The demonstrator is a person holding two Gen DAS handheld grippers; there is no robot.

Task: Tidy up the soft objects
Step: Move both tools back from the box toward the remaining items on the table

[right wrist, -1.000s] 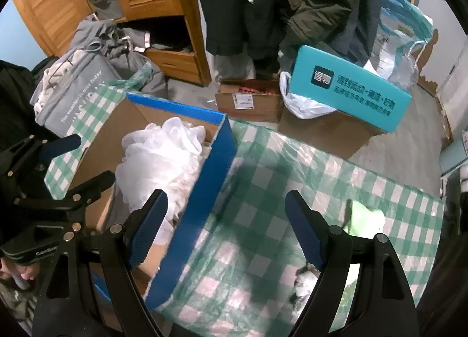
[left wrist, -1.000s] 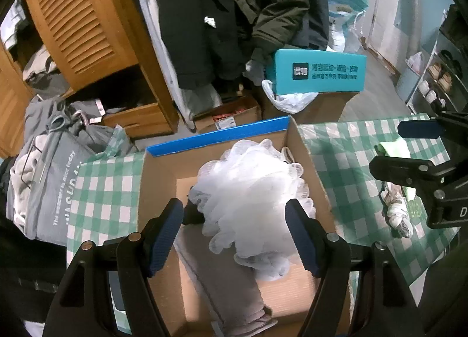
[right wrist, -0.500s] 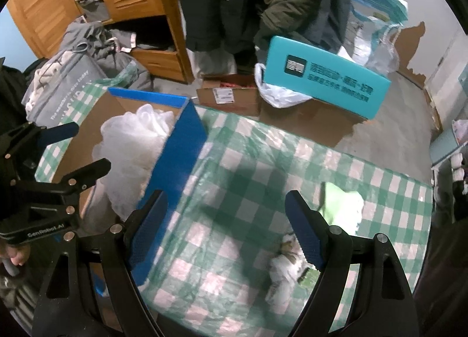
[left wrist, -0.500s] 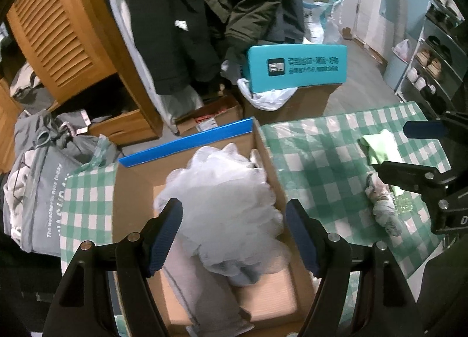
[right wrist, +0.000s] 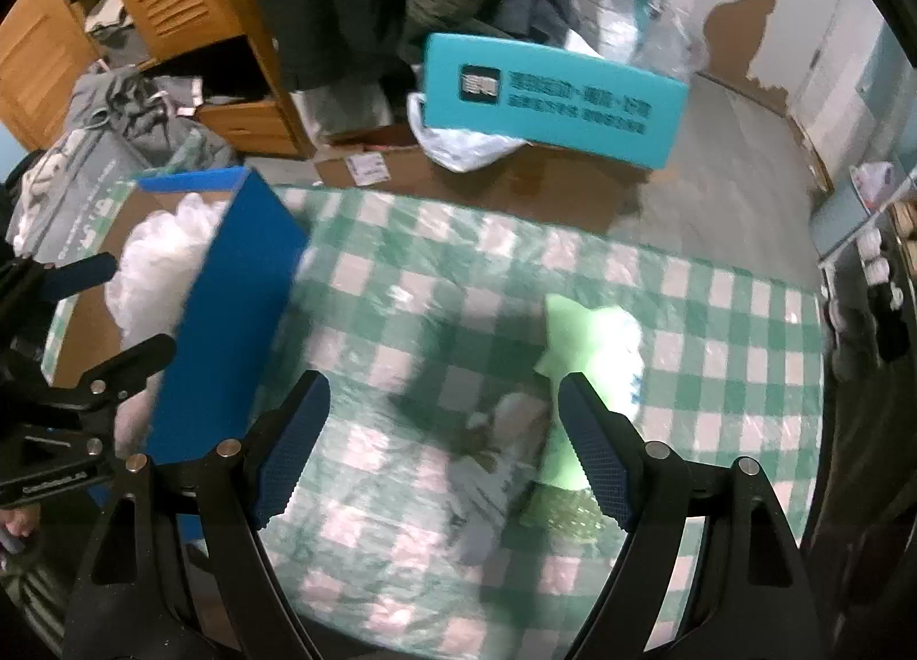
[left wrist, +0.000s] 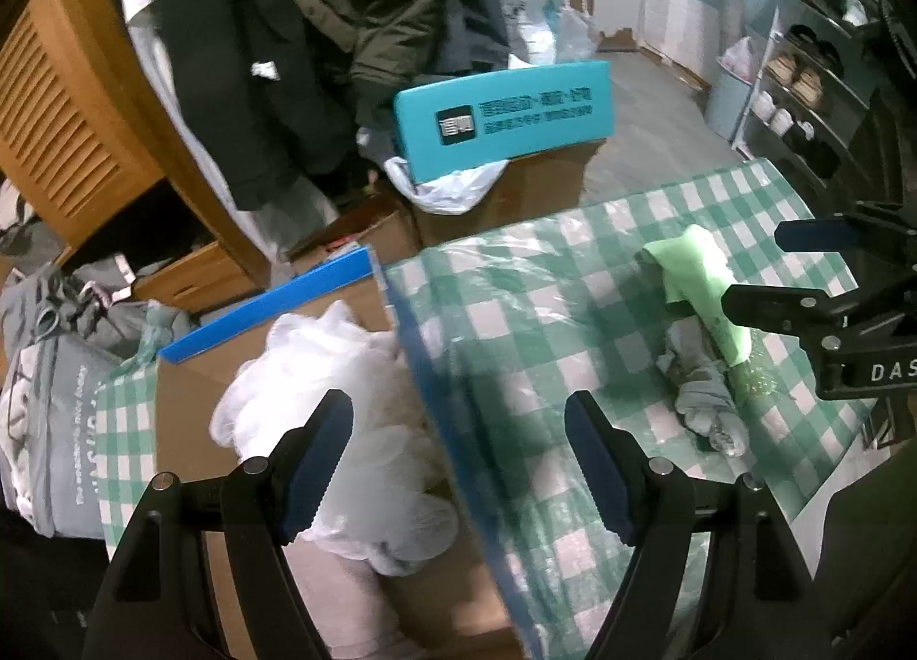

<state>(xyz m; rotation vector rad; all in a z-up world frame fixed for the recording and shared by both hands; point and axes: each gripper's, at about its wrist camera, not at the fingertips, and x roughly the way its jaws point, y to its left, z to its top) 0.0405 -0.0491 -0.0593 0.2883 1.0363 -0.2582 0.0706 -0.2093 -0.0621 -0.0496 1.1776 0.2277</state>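
We hold left gripper [left wrist: 458, 465] and right gripper [right wrist: 438, 448] both agape and empty, white mesh pouf [left wrist: 344, 373] in cardboard box [left wrist: 189, 419] lower left, green cloth [right wrist: 590, 339] and what may be grey socks [left wrist: 705, 402] touching at right.

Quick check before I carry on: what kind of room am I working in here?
Most likely a cluttered home bedroom or storage room: coats hang by a louvered wooden wardrobe, a shoe rack lines the wall, and the table wears a green checked cloth.

**Black tongs, blue pads**

Two sets of black plastic tongs. Left tongs [left wrist: 458, 465], lower centre of the frame: angular arms, ribbed blue pads [left wrist: 314, 465], silver screw heads at the joints. Right tongs [right wrist: 441, 448]: same build, dimpled blue pads [right wrist: 596, 459]. White lettering "DAS" at right edge of left view.
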